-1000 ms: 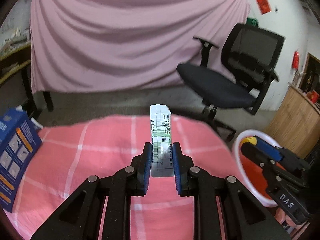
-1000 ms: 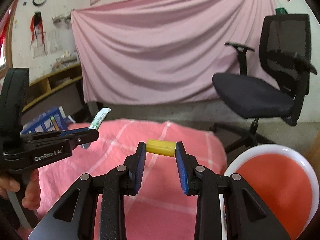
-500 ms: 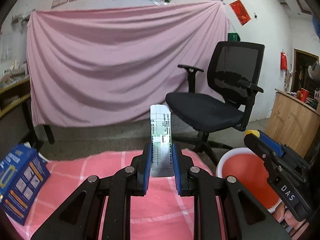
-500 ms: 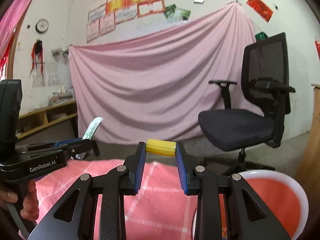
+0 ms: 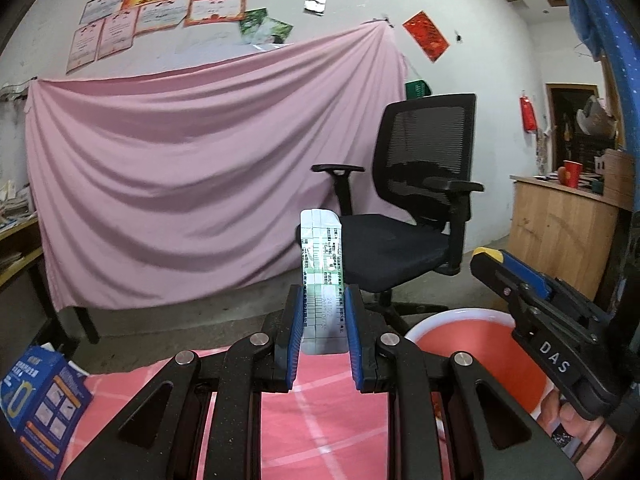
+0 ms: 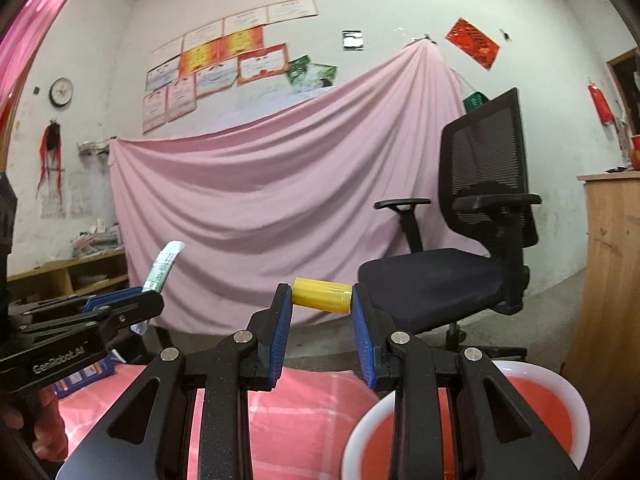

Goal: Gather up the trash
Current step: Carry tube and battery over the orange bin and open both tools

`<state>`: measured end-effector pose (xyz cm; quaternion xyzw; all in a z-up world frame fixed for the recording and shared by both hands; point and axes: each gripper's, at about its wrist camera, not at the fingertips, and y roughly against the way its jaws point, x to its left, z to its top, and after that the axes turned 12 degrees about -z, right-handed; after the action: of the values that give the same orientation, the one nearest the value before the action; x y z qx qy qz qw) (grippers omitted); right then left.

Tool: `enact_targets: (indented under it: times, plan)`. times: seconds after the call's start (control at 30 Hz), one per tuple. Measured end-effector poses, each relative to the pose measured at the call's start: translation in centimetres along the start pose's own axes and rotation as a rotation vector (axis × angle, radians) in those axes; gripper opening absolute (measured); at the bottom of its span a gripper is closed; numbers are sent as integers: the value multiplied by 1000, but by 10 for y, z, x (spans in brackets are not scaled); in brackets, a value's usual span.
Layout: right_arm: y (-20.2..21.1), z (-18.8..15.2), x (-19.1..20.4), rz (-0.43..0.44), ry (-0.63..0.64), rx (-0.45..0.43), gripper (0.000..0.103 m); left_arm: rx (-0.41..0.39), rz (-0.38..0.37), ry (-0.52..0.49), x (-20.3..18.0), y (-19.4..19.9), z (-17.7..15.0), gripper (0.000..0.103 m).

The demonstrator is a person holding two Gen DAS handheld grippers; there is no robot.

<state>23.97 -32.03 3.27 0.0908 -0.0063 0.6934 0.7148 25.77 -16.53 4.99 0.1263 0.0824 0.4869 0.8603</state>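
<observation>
My left gripper (image 5: 321, 312) is shut on a flat white-and-green printed wrapper (image 5: 321, 264) that stands upright between its blue pads, held above the pink checked cloth (image 5: 320, 408). My right gripper (image 6: 322, 300) is shut on a short yellow cylinder (image 6: 321, 301), gripped end to end. A red basin with a white rim (image 6: 532, 408) sits low at the right, just beyond the right gripper; it also shows in the left wrist view (image 5: 472, 352). The left gripper and wrapper (image 6: 164, 266) appear at the left of the right wrist view.
A blue printed box (image 5: 40, 400) lies at the table's left edge. A black office chair (image 5: 404, 216) stands beyond the table before a hanging pink sheet (image 5: 180, 184). A wooden counter (image 5: 560, 232) is at the right, shelves at the left.
Both grippers have tilted upward, each keeping its item. The table and basin have dropped low in view, and the wall and chair now fill the frames.
</observation>
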Motion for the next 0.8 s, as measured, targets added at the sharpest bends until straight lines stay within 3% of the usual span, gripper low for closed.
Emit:
enact_targets:
  times: [0.5, 0.8]
  plan:
    - [10, -3, -52, -127, -30, 19, 28, 60, -123, -9, -45, -46, 0, 17]
    - [5, -6, -69, -161, -73, 64, 28, 118, -178, 4, -58, -67, -6, 18]
